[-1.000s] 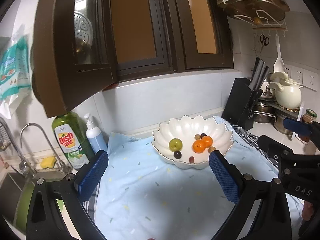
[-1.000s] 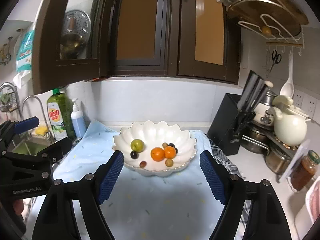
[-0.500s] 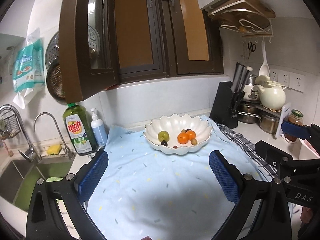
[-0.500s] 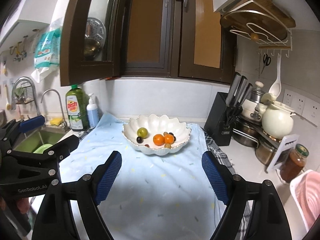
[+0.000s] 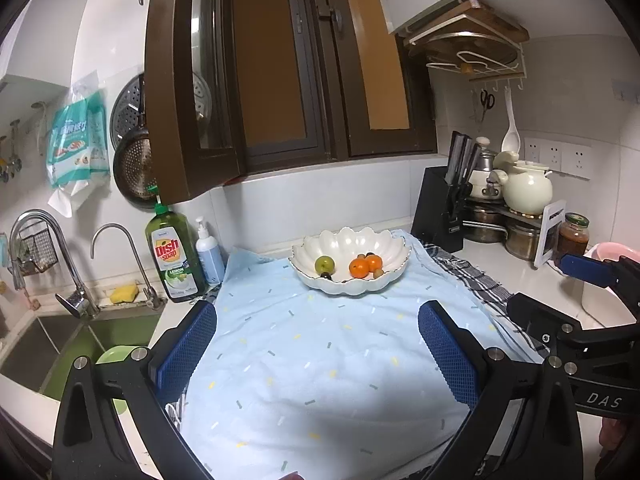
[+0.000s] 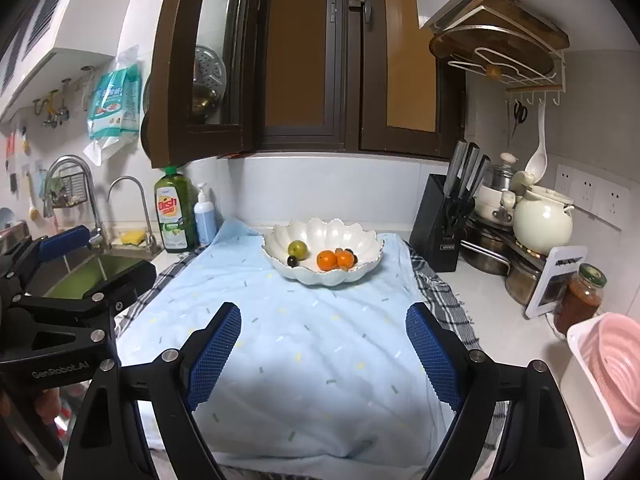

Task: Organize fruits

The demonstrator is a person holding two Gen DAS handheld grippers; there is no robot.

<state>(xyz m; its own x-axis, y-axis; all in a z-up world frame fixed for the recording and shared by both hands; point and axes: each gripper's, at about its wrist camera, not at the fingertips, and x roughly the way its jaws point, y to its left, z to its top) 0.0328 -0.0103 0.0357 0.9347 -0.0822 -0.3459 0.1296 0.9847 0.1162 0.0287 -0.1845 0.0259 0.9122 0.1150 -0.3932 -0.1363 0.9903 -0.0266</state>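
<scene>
While over cloth (image 5: 320, 360): L gripper (image 5: 316, 344) & R gripper (image 6: 323, 344) agape, fruit bowl (image 6: 360, 240) beyond

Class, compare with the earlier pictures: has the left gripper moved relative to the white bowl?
Yes. The left gripper has pulled back from the white bowl, which now looks smaller and farther off, with more blue cloth showing between them.

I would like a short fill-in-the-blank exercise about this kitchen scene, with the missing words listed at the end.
1. All the fruits lie in the white ____ with a scalloped rim.
2. The bowl stands on a light ____ cloth.
3. The green fruit lies to the ____ of the two oranges.
4. The left gripper and right gripper are both ____.

Missing words: bowl; blue; left; open
</scene>
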